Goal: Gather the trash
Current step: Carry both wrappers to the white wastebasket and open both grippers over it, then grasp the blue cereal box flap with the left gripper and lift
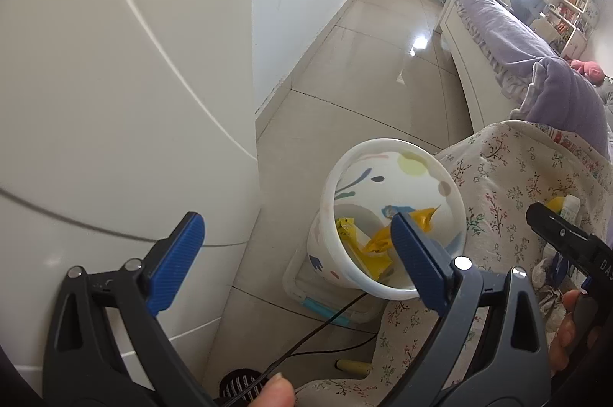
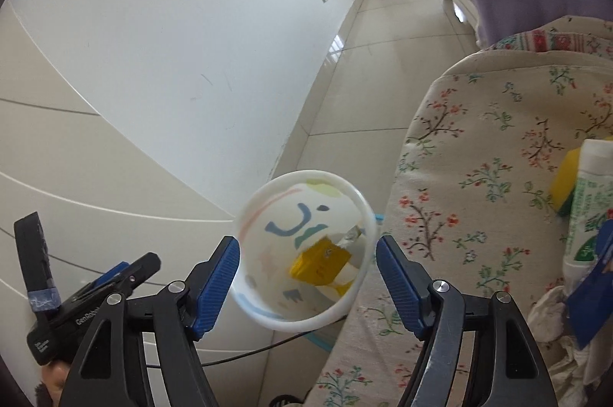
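A white bin (image 1: pixel 329 265) with coloured drawings stands on the floor beside a bed covered in a floral sheet (image 1: pixel 505 177). Yellow wrappers (image 1: pixel 377 246) lie inside it. My left gripper (image 1: pixel 295 223) hangs open above and left of the bin, empty. My right gripper (image 2: pixel 308 244) is open right over the bin's rim (image 2: pixel 260 200), with nothing between its pads; a yellow wrapper (image 2: pixel 320 263) lies below it in the bin. On the sheet to the right lie a white tube with green print (image 2: pixel 586 200), a yellow item (image 2: pixel 563 177), a blue packet (image 2: pixel 590 296) and crumpled tissue (image 2: pixel 551 315).
A tall white cabinet (image 1: pixel 115 100) stands close on the left. The bin rests against a clear storage box (image 1: pixel 306 292), and a black cable (image 1: pixel 318 326) runs across the tile floor (image 1: pixel 364 70). A bed with a purple blanket (image 1: pixel 509 31) lies further back.
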Available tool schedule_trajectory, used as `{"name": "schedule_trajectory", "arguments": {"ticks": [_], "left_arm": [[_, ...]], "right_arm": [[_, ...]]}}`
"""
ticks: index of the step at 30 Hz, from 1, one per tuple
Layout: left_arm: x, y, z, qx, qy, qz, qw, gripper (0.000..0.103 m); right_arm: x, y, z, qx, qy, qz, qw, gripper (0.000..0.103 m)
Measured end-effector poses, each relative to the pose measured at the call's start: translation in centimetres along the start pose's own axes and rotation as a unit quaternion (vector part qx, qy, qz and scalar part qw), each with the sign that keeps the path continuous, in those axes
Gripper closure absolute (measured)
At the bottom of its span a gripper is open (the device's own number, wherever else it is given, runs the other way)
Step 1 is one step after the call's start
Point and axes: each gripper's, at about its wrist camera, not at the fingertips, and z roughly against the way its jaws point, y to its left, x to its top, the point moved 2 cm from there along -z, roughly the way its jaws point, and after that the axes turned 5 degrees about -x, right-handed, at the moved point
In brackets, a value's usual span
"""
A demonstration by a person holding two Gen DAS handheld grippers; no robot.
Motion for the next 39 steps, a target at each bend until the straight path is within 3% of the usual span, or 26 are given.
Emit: {"name": "schedule_trajectory", "arguments": {"ticks": [14,26,35,39], "left_arm": [[-0.6,-1.9,0.6,-0.034,0.016,-0.004,0.9993,0.005],[-1.2,-7.9,0.4,-0.056,0.027,-0.056,0.9965,0.005],[-2.0,-12.5,-0.3,-0.075,0.040,-0.079,0.9932,0.005],[-2.7,-14.6,-0.5,-0.081,0.049,-0.097,0.9907,0.005]], "right_arm": [[-1.0,-3.9,6.8,-0.061,-0.035,-0.013,0.997,0.027],[-1.3,-9.7,11.9,-0.124,-0.058,-0.020,0.990,0.027],[-1.8,-16.1,13.8,-0.205,-0.057,-0.076,0.974,0.027],[-2.1,-17.9,14.3,-0.215,-0.048,-0.094,0.971,0.027]]}}
